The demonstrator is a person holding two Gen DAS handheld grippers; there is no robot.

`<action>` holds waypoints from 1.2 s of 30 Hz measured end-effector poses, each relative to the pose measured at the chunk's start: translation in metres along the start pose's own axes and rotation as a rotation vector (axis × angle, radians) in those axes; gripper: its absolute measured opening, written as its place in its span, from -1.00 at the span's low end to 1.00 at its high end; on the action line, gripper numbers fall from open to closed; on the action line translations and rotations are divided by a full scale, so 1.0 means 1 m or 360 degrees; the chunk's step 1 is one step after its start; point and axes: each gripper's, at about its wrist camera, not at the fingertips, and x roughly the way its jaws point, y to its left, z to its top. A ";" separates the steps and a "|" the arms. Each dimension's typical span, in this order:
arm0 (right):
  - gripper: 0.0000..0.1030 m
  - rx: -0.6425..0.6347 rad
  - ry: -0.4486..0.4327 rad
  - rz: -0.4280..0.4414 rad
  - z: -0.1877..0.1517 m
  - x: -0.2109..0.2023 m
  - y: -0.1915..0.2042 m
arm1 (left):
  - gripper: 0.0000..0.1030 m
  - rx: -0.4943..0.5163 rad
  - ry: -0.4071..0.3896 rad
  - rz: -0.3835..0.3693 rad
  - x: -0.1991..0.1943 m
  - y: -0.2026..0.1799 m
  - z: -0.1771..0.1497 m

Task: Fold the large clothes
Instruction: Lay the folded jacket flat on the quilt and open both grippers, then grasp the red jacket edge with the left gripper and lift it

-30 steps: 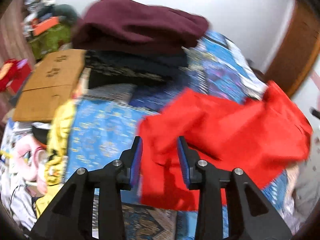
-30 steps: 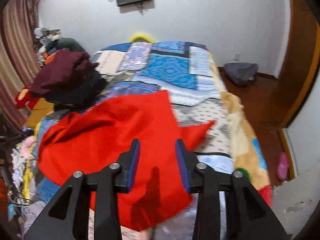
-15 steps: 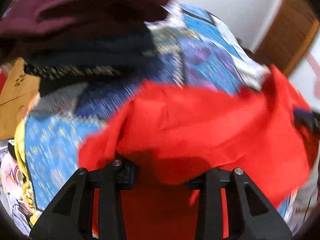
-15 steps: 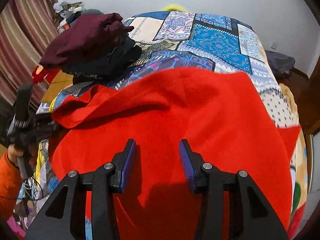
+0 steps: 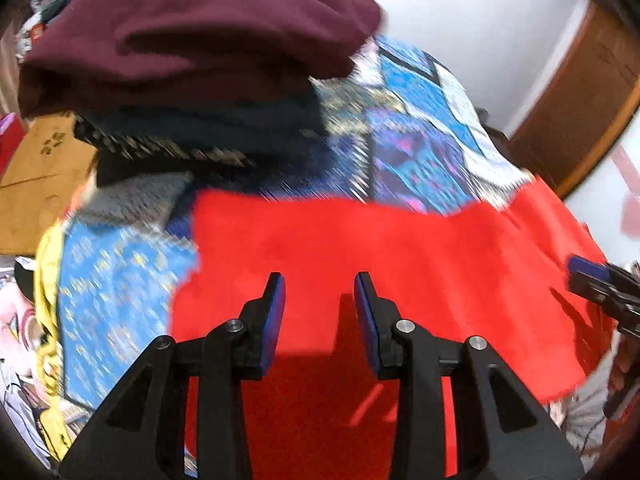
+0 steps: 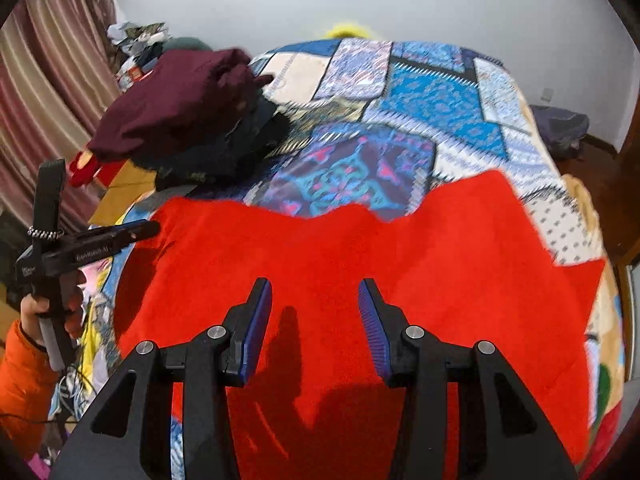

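Observation:
A large red garment (image 5: 380, 248) lies spread across the near half of the patterned bed; it also shows in the right wrist view (image 6: 360, 264). My left gripper (image 5: 320, 296) is open and empty just above the garment's near left part. My right gripper (image 6: 316, 300) is open and empty above the garment's near middle. The right gripper also shows at the right edge of the left wrist view (image 5: 600, 284), and the left gripper at the garment's left edge in the right wrist view (image 6: 136, 232). The garment's near edge is hidden below both grippers.
A pile of folded clothes with a maroon garment (image 5: 192, 40) on top sits on the bed's far left (image 6: 180, 112). The blue patchwork bedspread (image 6: 420, 96) covers the bed. A cardboard box (image 5: 36, 172) and clutter lie left of the bed. A wooden door (image 5: 580, 92) stands at the right.
The red garment has gone from crumpled to spread flat over the bed. The left gripper, buried in cloth half a second ago, now stands open above it. Both grippers moved forward.

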 end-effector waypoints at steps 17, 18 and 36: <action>0.18 -0.0021 -0.0019 -0.0211 -0.048 -0.024 -0.013 | 0.24 -0.0093 0.0032 0.0259 -0.025 0.024 -0.083; 0.18 -0.0005 -0.0024 -0.0230 -0.049 -0.027 -0.016 | 0.23 -0.0127 0.0033 0.0284 -0.028 0.030 -0.087; 0.19 -0.0059 -0.0147 -0.0400 -0.054 -0.058 0.000 | 0.24 -0.0898 0.0210 -0.0404 -0.020 0.082 -0.144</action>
